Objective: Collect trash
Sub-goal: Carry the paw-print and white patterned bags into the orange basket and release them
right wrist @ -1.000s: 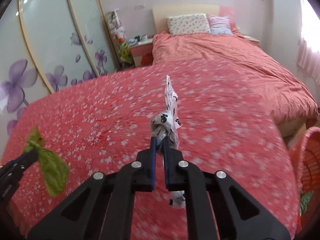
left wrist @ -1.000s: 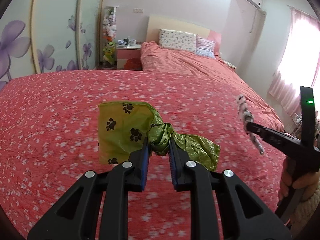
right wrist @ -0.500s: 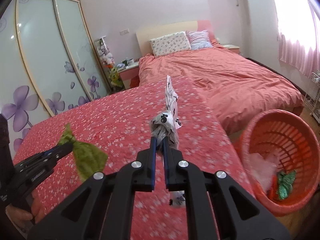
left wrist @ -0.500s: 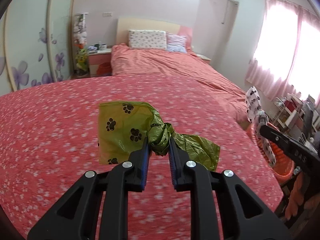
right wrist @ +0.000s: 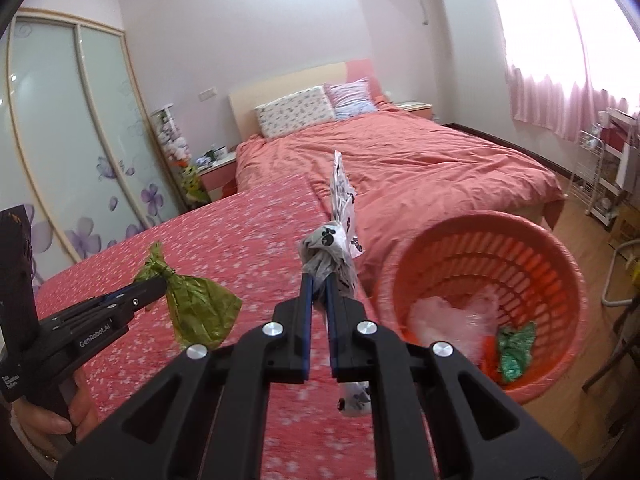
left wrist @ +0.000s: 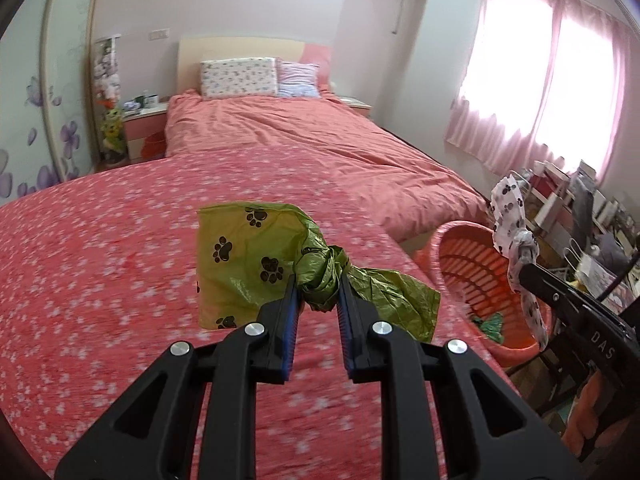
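Note:
My left gripper (left wrist: 318, 286) is shut on the knot of a green paw-print bag (left wrist: 244, 264), held in the air over the red flowered bedspread (left wrist: 100, 280). From the right wrist view that left gripper (right wrist: 162, 284) and its green bag (right wrist: 200, 312) hang at the lower left. My right gripper (right wrist: 318, 284) is shut on the knot of a white paw-print bag (right wrist: 342, 208), just left of an orange basket (right wrist: 560, 256). In the left wrist view the white bag (left wrist: 510, 216) and right gripper (left wrist: 520, 270) hover over the basket (left wrist: 452, 240).
The basket stands on the floor beside the bed and holds clear plastic (right wrist: 448, 316) and a green wrapper (right wrist: 516, 348). Behind lies a second bed (right wrist: 420, 160) with pillows. Wardrobe doors (right wrist: 60, 140) stand left, and a wire rack (right wrist: 600, 168) stands under pink curtains at right.
Both grippers have swung to the right with their bags still held. The orange basket has come fully into both views, and the white bag now hangs over it.

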{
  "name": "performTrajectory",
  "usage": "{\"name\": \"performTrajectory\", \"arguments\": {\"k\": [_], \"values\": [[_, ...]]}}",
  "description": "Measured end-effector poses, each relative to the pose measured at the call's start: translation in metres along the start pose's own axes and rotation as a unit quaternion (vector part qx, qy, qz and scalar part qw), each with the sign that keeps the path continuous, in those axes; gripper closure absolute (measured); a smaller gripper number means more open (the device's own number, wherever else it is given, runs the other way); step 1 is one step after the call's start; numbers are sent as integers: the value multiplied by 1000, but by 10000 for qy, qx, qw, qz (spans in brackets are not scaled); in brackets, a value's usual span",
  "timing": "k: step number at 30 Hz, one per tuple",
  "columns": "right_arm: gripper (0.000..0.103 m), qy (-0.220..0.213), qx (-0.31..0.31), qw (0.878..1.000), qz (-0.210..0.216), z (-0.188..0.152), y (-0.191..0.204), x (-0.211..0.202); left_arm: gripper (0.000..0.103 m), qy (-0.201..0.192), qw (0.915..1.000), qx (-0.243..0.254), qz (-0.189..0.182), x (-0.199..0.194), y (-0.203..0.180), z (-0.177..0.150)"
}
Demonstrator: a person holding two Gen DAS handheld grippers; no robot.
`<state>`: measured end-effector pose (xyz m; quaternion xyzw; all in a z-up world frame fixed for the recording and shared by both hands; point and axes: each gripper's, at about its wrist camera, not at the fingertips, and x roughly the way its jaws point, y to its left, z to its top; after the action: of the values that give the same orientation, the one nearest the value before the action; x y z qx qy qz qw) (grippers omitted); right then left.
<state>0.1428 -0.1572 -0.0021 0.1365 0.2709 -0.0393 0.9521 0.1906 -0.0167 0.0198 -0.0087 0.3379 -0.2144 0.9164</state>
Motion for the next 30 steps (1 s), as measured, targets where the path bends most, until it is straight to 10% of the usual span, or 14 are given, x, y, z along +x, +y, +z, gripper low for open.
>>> {"name": "performTrajectory", "arguments": {"k": [30], "values": [[95,-379,895,9920,-801,3,-135,-16,84,378,9908,760,-1050,71,-141,5]]}}
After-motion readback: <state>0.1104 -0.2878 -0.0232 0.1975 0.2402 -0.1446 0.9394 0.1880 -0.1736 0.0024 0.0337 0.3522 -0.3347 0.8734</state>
